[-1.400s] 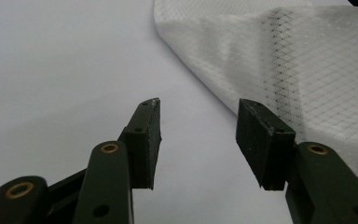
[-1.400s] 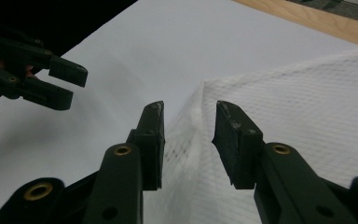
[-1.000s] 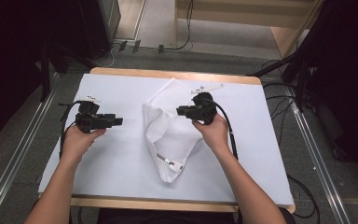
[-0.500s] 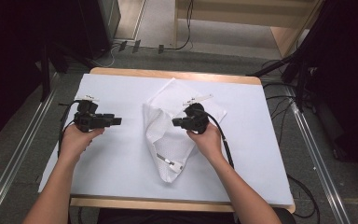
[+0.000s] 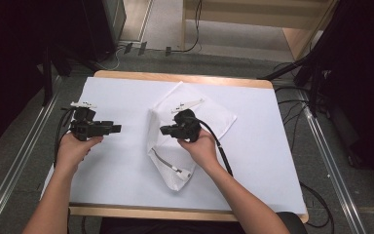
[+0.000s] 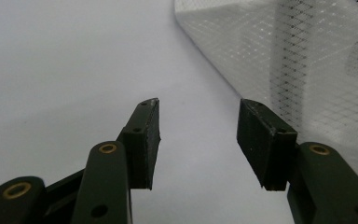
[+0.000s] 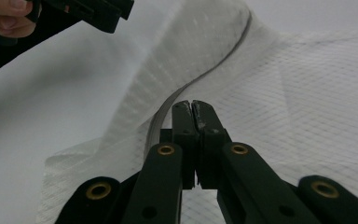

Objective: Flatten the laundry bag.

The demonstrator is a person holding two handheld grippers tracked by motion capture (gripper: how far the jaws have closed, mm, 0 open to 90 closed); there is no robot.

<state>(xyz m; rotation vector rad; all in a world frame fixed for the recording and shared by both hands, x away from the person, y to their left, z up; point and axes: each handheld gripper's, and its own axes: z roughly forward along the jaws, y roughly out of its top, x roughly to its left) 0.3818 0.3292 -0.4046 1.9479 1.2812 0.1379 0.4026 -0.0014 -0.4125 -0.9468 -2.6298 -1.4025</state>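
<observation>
White mesh laundry bag (image 5: 187, 134) on white-covered tabletop (image 5: 126, 92), roughly centre, partly folded over on itself; zipper (image 5: 168, 164) with pull visible along lower fold near front edge. Right gripper (image 5: 164, 130) in right hand (image 5: 197, 145) over middle of bag, pointing toward person's left; jaws closed, pads pressed together, in right gripper view (image 7: 194, 108) sitting right at a raised fold of mesh beside the dark zipper line (image 7: 205, 70). Whether mesh is pinched between pads: cannot tell, no fabric clearly seen in the seam. Mesh (image 7: 307, 93) rising in a curved ridge ahead of jaws, flat layer beneath. Left gripper (image 5: 116, 128) in left hand (image 5: 78, 146) over bare tabletop, left of bag, apart from it, pointing toward bag. Jaws open, wide gap between pads in left gripper view (image 6: 198, 135), nothing between them. Bag edge (image 6: 279, 60) in that view ahead and to the right of jaws, diamond weave visible, not touching pads. Black cable (image 5: 219, 146) trailing from right gripper back along forearm. Grey floor (image 5: 39, 122) and metal rail (image 5: 14, 170) to left of tabletop, wooden furniture (image 5: 292, 29) beyond far edge.
</observation>
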